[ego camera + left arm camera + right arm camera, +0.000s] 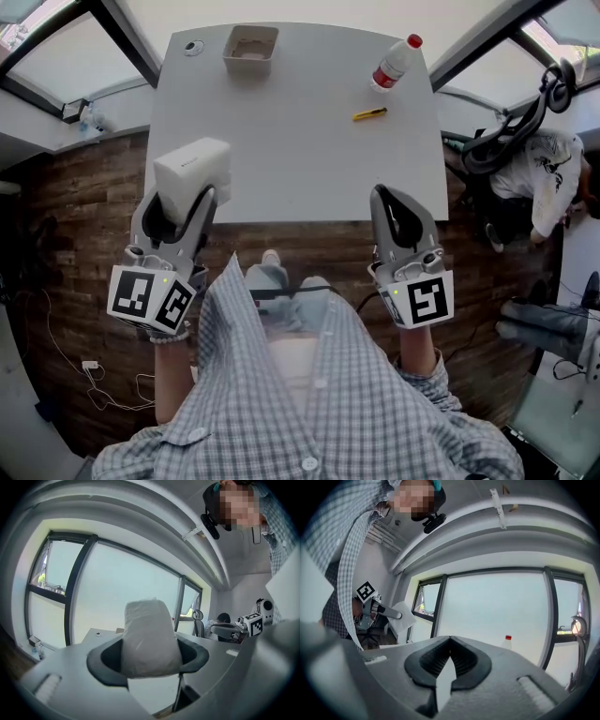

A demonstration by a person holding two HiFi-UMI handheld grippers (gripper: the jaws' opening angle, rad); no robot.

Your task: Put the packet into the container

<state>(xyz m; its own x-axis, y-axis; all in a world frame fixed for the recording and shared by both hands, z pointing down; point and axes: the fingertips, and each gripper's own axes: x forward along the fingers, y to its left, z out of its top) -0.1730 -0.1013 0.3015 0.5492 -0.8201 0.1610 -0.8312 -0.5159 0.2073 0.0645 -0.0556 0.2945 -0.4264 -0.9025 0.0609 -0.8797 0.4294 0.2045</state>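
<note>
A white packet (192,167) is clamped in my left gripper (186,195), which is held above the table's near left corner. In the left gripper view the packet (151,637) stands up between the jaws and fills the gap. The container (250,48), a shallow beige tray, sits at the far edge of the white table (291,159), well beyond the packet. My right gripper (391,195) hovers over the table's near right edge, shut with nothing in it; its jaws meet in the right gripper view (449,651).
A clear bottle with a red cap (396,62) lies at the far right, with a yellow pen-like item (369,114) near it. A small round object (193,46) sits left of the container. An office chair (511,131) stands to the right.
</note>
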